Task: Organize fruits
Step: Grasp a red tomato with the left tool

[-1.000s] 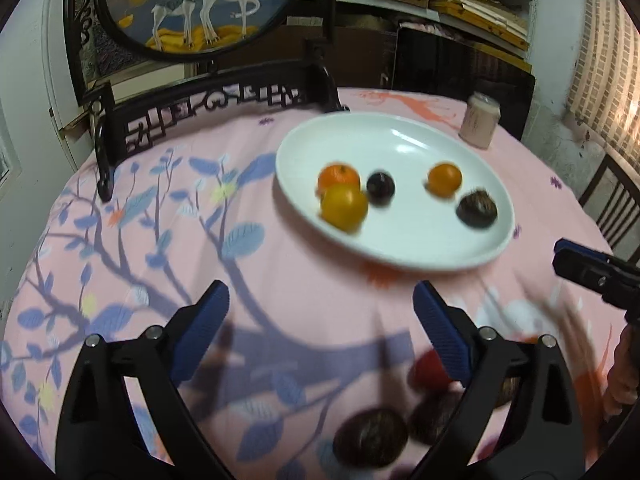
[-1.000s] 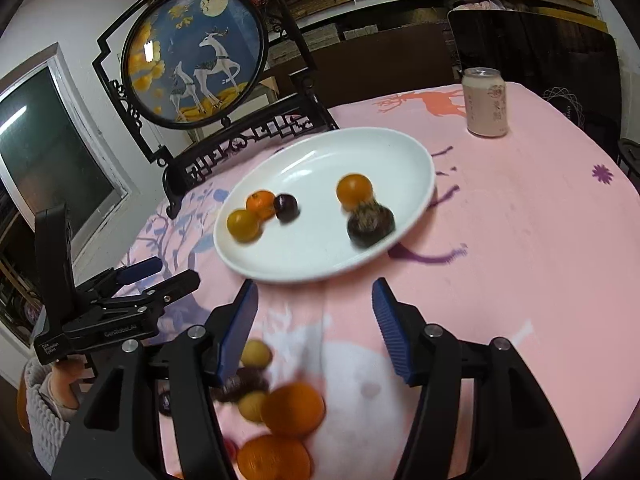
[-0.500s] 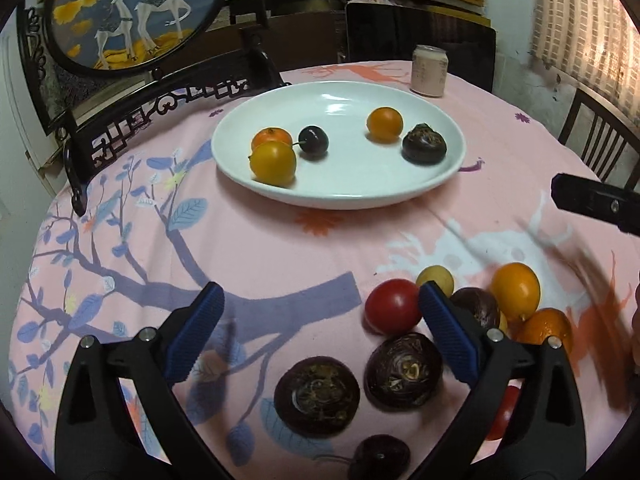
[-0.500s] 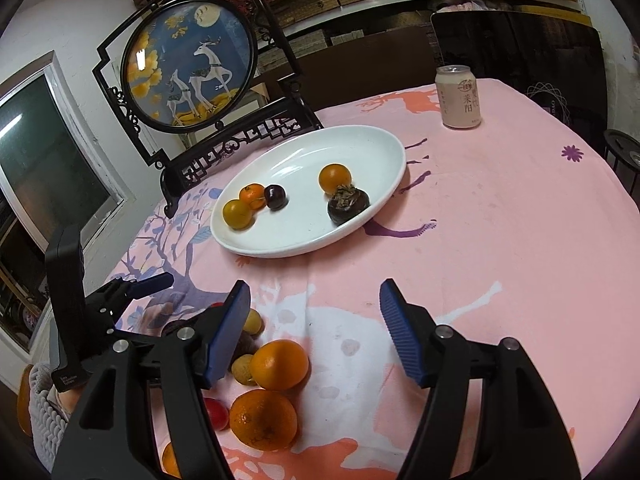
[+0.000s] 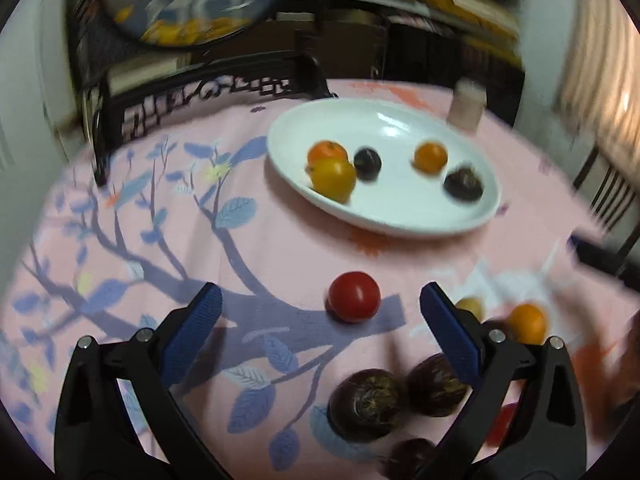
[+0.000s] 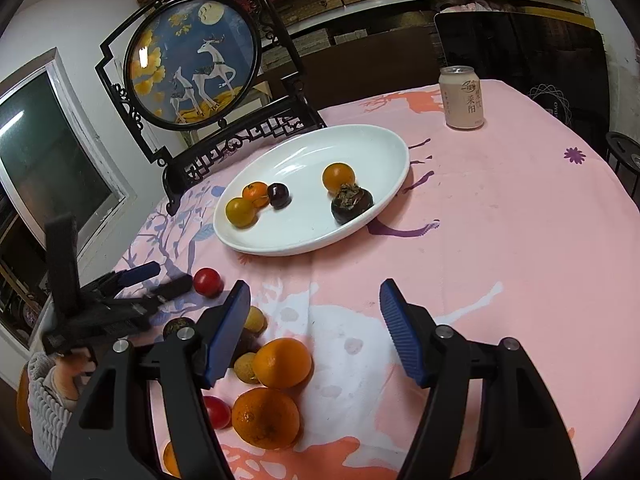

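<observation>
From your left wrist, blurred: your left gripper [image 5: 320, 312] stands spread wide over the pink tablecloth [image 5: 180, 208], pinching nothing. A red tomato [image 5: 354, 297] lies on the cloth short of the white plate [image 5: 400, 212], roughly between the blue pads [image 5: 192, 328] but touching neither. Two dark fruits [image 5: 366, 404] lie nearer you than the plate; five fruits sit on the plate.

From your right wrist: your right gripper [image 6: 314, 316] hangs partly spread and empty, nearer you than the plate [image 6: 384, 148]. Two oranges [image 6: 282, 362] lie on the cloth beside its left pad. Left of the plate, your left gripper [image 6: 160, 278] points at the tomato [image 6: 208, 282]. A can [image 6: 460, 98] stands beyond the plate.
</observation>
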The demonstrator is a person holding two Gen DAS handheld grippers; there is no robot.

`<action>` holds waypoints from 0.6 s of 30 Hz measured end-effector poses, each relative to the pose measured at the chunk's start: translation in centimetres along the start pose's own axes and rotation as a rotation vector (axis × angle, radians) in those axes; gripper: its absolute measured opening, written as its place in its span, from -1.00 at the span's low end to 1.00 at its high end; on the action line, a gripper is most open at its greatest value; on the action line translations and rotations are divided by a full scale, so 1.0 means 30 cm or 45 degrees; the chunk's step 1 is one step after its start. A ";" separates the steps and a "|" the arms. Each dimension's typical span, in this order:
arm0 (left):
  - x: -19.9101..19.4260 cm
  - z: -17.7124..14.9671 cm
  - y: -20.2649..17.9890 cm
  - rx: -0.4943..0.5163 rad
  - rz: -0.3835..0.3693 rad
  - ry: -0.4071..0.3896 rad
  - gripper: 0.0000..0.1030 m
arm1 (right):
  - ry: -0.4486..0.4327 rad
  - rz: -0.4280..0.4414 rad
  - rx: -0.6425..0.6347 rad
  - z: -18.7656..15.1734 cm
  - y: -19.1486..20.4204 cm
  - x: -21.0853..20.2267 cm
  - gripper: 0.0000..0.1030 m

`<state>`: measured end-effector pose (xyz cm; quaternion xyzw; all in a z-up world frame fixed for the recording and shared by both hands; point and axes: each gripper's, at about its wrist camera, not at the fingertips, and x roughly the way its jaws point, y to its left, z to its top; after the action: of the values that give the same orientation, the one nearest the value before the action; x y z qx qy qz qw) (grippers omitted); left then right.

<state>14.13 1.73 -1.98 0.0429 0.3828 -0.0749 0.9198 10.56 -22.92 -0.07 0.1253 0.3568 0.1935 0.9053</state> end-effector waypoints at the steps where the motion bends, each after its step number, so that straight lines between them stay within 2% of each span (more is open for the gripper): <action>1: 0.016 -0.004 -0.019 0.037 0.023 0.008 0.95 | 0.003 0.003 -0.001 -0.001 0.001 0.001 0.31; 3: 0.043 -0.007 -0.028 0.055 0.023 0.033 0.87 | 0.010 0.006 -0.012 -0.003 0.006 0.006 0.31; 6: 0.067 -0.001 -0.022 0.049 0.000 0.064 0.59 | 0.026 0.009 -0.035 -0.009 0.019 0.015 0.31; 8: 0.072 -0.001 -0.016 0.036 -0.037 0.075 0.27 | 0.042 0.015 -0.056 -0.014 0.030 0.022 0.31; 11: 0.085 -0.002 -0.023 0.027 -0.126 0.104 -0.09 | 0.072 0.033 -0.075 -0.024 0.042 0.032 0.31; 14: 0.081 -0.010 -0.052 0.062 -0.148 0.109 -0.32 | 0.125 0.068 -0.080 -0.039 0.048 0.048 0.31; 16: 0.075 -0.015 -0.062 0.065 -0.166 0.114 -0.40 | 0.163 0.083 -0.088 -0.055 0.056 0.059 0.30; 18: 0.074 -0.012 -0.061 0.059 -0.169 0.116 -0.40 | 0.201 0.084 -0.098 -0.072 0.061 0.075 0.20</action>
<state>15.10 -0.24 -3.85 0.0422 0.4244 -0.1423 0.8932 10.10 -20.09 -2.28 0.0864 0.4149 0.2458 0.8717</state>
